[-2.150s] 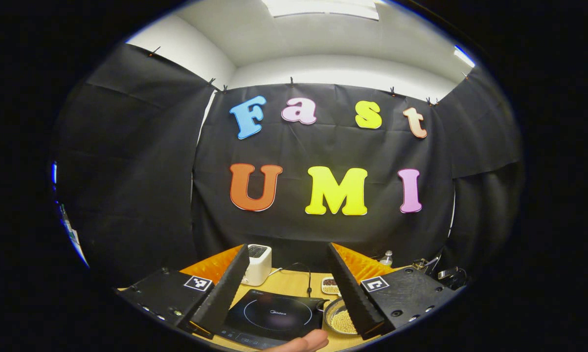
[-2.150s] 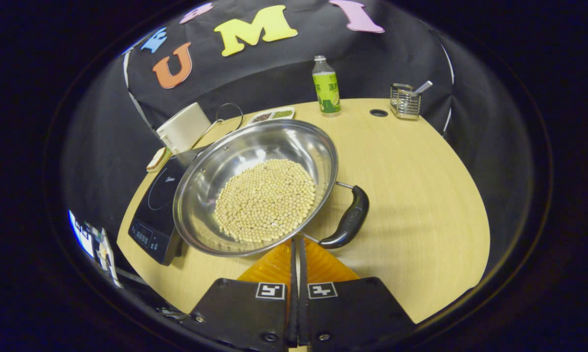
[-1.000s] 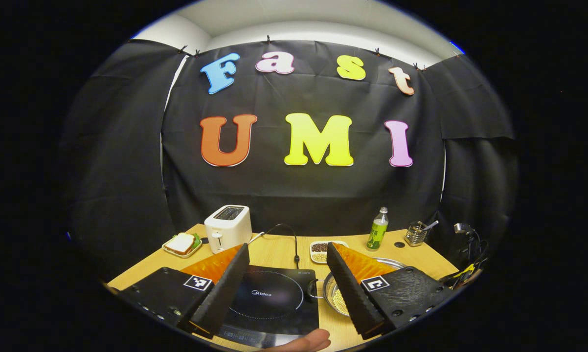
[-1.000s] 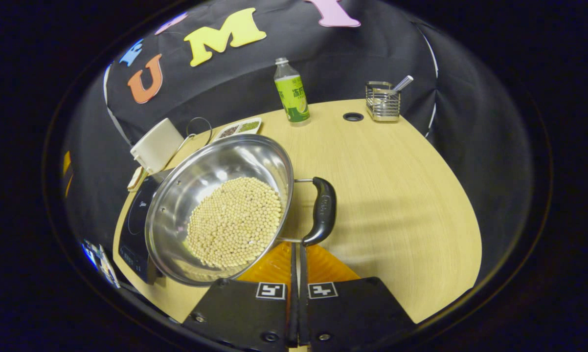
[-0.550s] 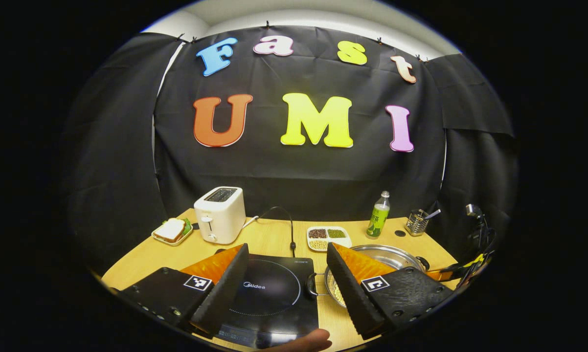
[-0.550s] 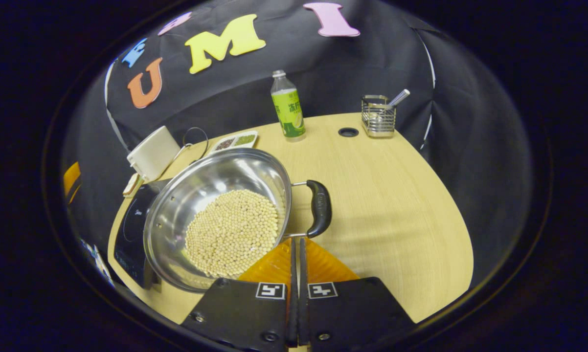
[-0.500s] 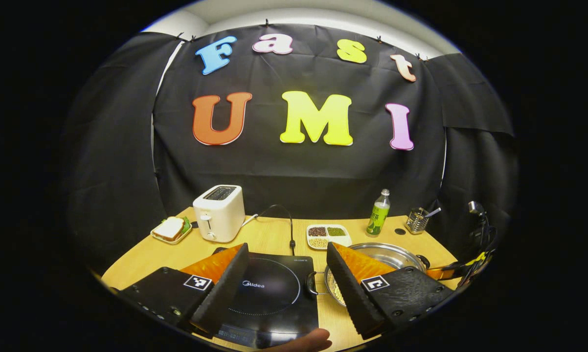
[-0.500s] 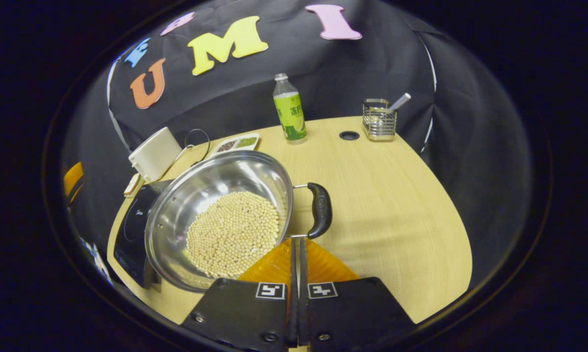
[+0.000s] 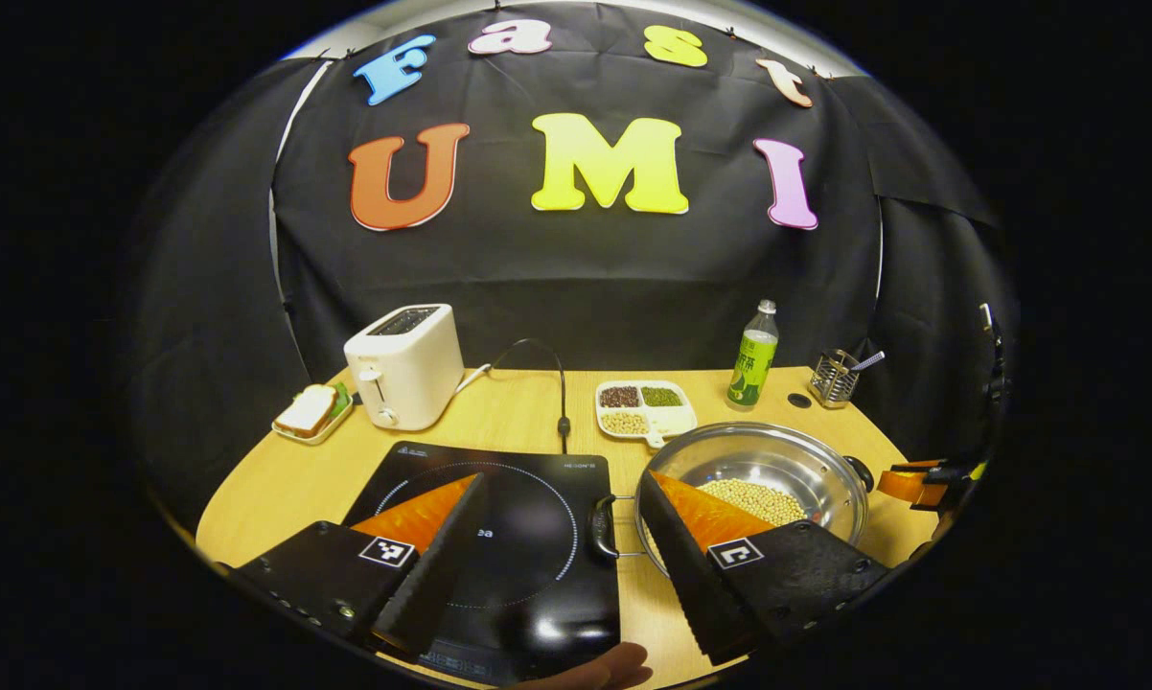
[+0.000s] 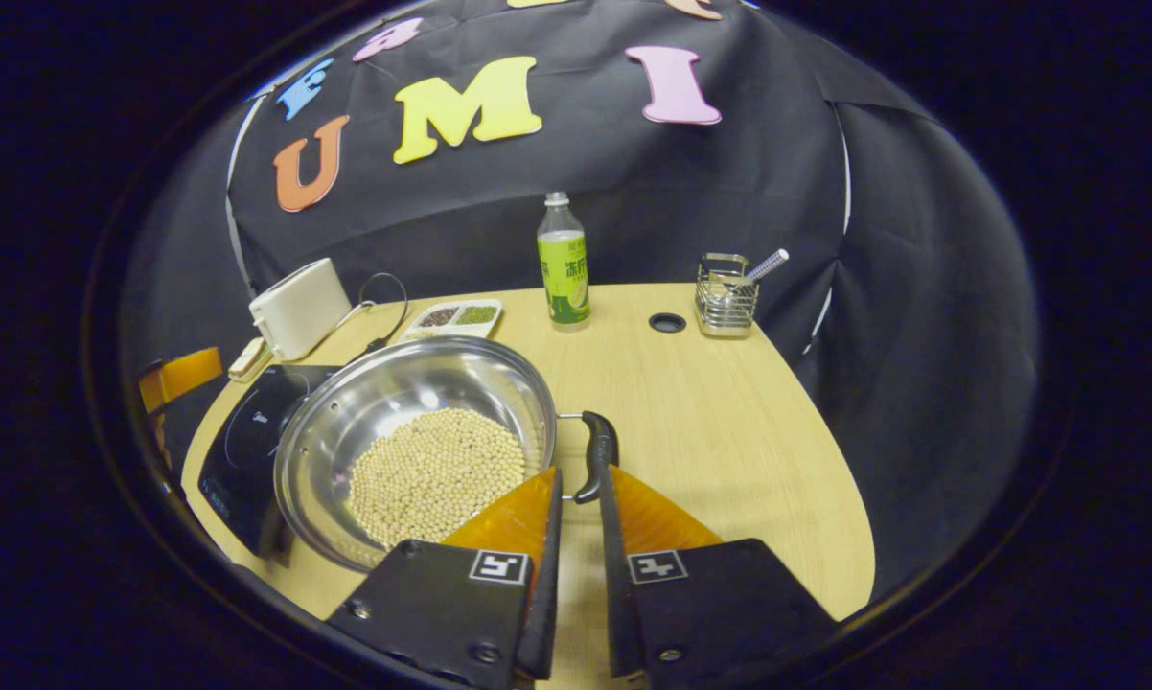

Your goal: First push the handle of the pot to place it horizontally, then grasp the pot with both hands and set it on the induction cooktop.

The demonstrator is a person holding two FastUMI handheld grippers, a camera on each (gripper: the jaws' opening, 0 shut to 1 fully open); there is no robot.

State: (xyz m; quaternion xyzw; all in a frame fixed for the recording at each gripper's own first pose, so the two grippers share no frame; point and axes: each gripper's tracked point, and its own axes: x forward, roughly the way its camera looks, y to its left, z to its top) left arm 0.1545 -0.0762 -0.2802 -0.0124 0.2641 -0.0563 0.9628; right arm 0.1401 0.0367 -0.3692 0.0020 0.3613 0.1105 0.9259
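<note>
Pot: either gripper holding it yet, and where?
No. Left gripper is open near the pot's left handle; right gripper, slightly open, flanks the right handle, not clamping.

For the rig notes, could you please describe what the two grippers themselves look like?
Left gripper and right gripper look alike: two wedge-shaped fingers each, on flat black blocks with screw heads. Every block bears a small square black-and-white marker. The left gripper's finger faces are finely ribbed.

A staged kitchen booth: black cloth walls (image 9: 576, 278) hang behind a wooden table (image 10: 729, 422) set with a toaster (image 9: 405, 365), cooktop (image 9: 518, 527), pot (image 10: 413, 431), drink bottle (image 10: 563, 264) and utensil rack (image 10: 726, 295).
</note>
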